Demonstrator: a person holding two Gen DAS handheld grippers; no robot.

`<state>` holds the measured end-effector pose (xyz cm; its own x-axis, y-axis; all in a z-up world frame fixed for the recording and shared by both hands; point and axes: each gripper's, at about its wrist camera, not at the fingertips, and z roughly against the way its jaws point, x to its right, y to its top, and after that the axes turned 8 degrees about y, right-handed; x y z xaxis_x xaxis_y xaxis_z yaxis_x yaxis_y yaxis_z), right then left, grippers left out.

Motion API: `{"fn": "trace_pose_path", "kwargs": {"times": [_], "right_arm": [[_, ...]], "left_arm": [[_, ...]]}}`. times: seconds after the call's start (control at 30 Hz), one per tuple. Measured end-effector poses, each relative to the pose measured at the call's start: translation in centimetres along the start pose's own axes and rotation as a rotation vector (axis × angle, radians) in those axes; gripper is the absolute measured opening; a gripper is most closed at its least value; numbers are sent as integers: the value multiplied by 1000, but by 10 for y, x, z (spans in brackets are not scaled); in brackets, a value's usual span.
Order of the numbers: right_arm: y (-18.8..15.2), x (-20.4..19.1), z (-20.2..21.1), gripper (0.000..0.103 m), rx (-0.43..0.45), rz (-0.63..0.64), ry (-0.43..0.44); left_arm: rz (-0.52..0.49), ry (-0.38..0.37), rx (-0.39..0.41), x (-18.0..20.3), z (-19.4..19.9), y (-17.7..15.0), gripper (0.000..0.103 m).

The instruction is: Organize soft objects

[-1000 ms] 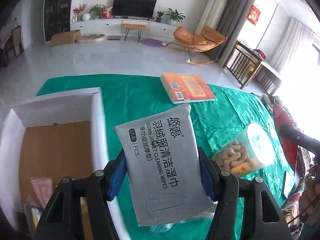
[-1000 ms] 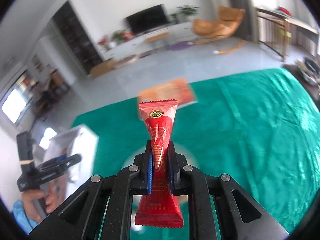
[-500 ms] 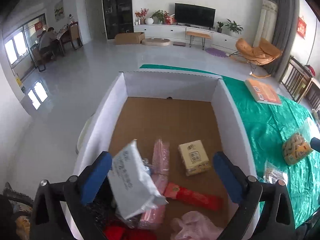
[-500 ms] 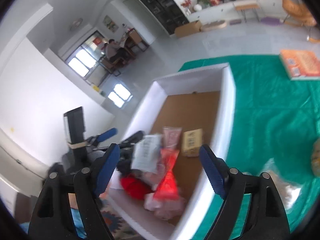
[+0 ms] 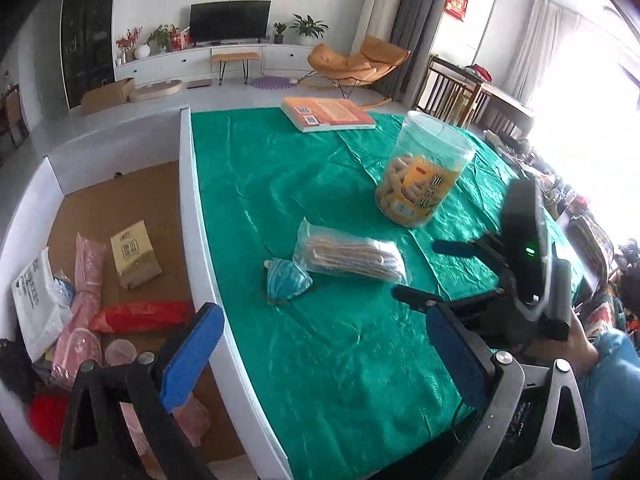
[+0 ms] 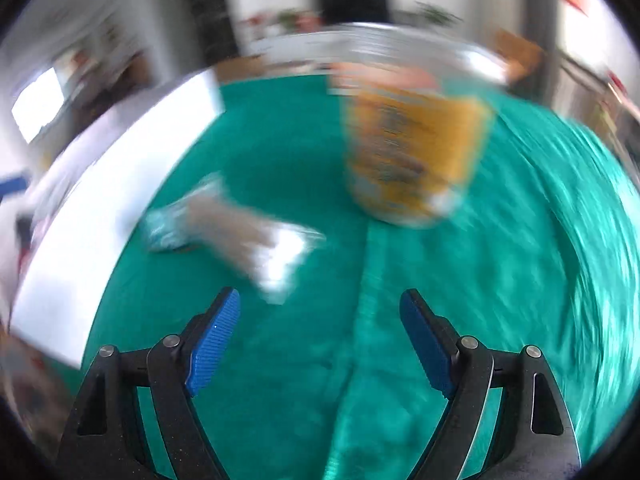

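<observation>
My left gripper [image 5: 324,314] stands open and empty over the box's right wall and the green cloth. In the white box [image 5: 185,200] lie a grey wipes pack [image 5: 34,300], pink packets [image 5: 86,276], a small tan carton [image 5: 134,254] and a red packet [image 5: 140,316]. On the cloth lie a clear bag of tan sticks [image 5: 348,256] and a blue knitted piece [image 5: 286,280]. My right gripper [image 6: 320,300] is open and empty, low over the cloth, just right of the bag [image 6: 248,236]. The left wrist view shows that gripper [image 5: 432,272] beside the bag. The right wrist view is blurred.
A clear jar of snacks [image 5: 424,176] stands upright behind the bag and appears in the right wrist view as a blurred jar [image 6: 412,140]. An orange book [image 5: 328,114] lies at the far edge. A hand in a blue sleeve [image 5: 608,360] holds the right gripper.
Both grippers opened over the box. The wipes pack and the red packet dropped in. Both grippers then swung right, back over the green cloth, the right one lower.
</observation>
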<state>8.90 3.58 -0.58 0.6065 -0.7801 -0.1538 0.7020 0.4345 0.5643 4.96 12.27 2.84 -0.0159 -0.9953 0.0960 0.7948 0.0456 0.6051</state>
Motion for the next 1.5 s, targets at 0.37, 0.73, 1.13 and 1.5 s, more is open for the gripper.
{"fn": "trace_pose_path", "kwargs": {"times": [0.37,0.73,1.13,1.5], "right_arm": [[26,21,-52,47,-188,-126,14],[-50,218,40,37,61,-792,-120],[-77,193,58,79,134,-694,-257],[-90,166,30,79,45,-611,-335]], "left_arm": [[-28,-93,-81,30,-2,-46,101],[-193,-161,-179,113,-41,-66,101],[-127,22,-261,96,-93,-82,101],[-71,214,-223,94,-121,-84,102]]}}
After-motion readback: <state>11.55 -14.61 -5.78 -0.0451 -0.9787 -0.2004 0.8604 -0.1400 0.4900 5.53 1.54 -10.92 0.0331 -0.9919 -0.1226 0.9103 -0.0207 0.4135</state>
